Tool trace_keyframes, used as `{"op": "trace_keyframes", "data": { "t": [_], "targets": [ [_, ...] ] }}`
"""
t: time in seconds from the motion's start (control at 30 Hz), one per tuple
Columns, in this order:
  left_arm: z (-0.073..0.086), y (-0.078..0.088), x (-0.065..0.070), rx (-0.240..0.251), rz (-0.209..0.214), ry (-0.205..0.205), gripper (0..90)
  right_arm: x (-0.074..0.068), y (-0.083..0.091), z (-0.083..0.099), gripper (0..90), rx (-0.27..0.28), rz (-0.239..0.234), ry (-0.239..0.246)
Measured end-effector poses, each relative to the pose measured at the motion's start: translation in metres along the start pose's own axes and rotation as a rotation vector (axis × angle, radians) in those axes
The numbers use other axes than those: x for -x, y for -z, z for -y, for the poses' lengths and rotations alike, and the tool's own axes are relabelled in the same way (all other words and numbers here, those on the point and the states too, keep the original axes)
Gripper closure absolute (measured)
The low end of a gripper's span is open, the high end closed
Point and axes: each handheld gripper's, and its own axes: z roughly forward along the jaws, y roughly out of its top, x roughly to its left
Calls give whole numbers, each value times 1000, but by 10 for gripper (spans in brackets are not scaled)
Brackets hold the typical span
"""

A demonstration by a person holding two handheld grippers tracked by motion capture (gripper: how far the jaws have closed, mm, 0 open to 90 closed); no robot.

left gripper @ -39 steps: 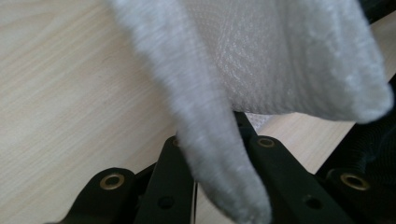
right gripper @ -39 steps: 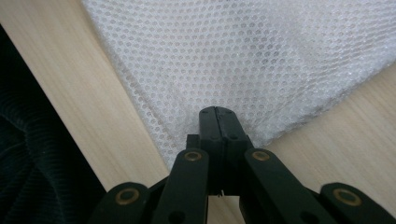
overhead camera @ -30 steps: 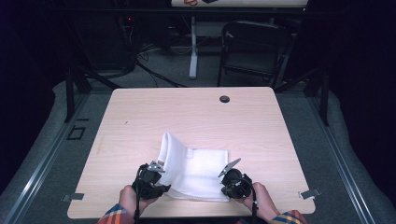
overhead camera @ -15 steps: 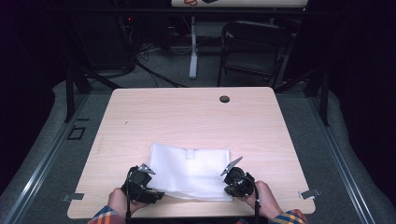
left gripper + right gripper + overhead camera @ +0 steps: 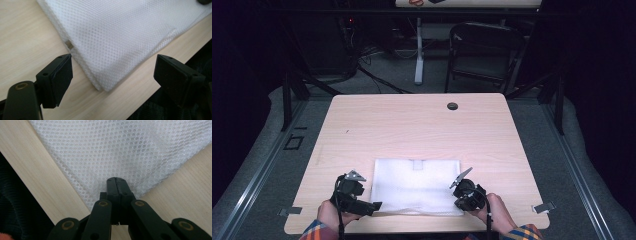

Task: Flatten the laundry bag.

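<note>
From above, my white mesh cloth [image 5: 417,186] lies flat as a neat rectangle near the front edge of the tabletop [image 5: 412,125], about midway between its front corners, with my left gripper [image 5: 373,206] at the cloth's front left corner and my right gripper [image 5: 457,199] at its front right corner; that view also gives what the gripper views cannot: the dark round grommet [image 5: 452,106] near the far edge, a small grey patch [image 5: 417,164] on the cloth's far hem, and the folding chair [image 5: 484,52] on the grey floor beyond the tabletop; the left gripper view brings in close the cloth [image 5: 117,37], a fine honeycomb netting, soft and doubled at the edge into stacked layers, with a tiny tan tag [image 5: 69,45] at its hem; my left fingers [image 5: 58,78] stand wide apart and have just been opening, blunt black pads with small screw holes, the cloth's corner lying on the wood between them but touched by neither; the right gripper view shows the weave [image 5: 120,150] coarser still, pale holes over light wood grain, and my right fingers [image 5: 117,185] pressed tight together, pinching the cloth's corner at their tips; the tabletop is smooth pale laminate with rounded corners; plaid sleeves [image 5: 319,232] cover my forearms at the front edge.
</note>
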Motion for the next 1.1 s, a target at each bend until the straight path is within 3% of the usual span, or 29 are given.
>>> {"op": "trace_keyframes", "data": {
  "t": [0.17, 0.27, 0.33, 0.43, 0.47, 0.53, 0.57, 0.7, 0.77, 0.83, 0.93, 1.0, 1.07, 1.1],
  "targets": [
    [-2, 9, -3, 66, -19, 5, 142, 1, 1, 1, 900, -4, -7, -1],
    [-4, 10, -1, 81, -5, -17, 136, 2, 3, 0, 827, -4, -18, -8],
    [-6, 7, 3, 82, 4, -48, 132, 2, 8, -1, 758, 10, -14, -11],
    [-10, 3, 5, 82, 8, -68, 125, 1, 20, -2, 526, 60, -4, -8],
    [-11, 3, 6, 78, 9, -70, 125, 1, 20, -2, 526, 60, -4, -8],
    [-14, 0, 6, 80, 31, -84, 106, 1, 22, -2, 394, 58, 7, -11],
    [-16, -2, 6, 82, 62, -89, 91, 1, 22, -2, 342, 64, 1, -18],
    [-24, -11, 10, 66, 96, -133, 64, 1, 25, -2, 225, 68, 9, -23],
    [-26, -15, 12, 64, 90, -138, 52, 1, 26, -3, 183, 77, 21, -24],
    [-27, -19, 14, 63, 113, -137, 49, 0, 26, -2, 160, 88, 18, -30],
    [-27, -22, 15, 54, 115, -152, 49, 0, 27, -3, 160, 96, 22, -26],
    [-27, -25, 15, 43, 109, -163, 60, -1, 28, -3, 222, 100, 23, -11],
    [-26, -27, 15, 26, 118, -175, 109, -4, 28, -4, 345, 110, 1, -6],
    [-26, -28, 15, 25, 116, -179, 109, -4, 28, -4, 345, 110, 1, -6]
  ]
}}
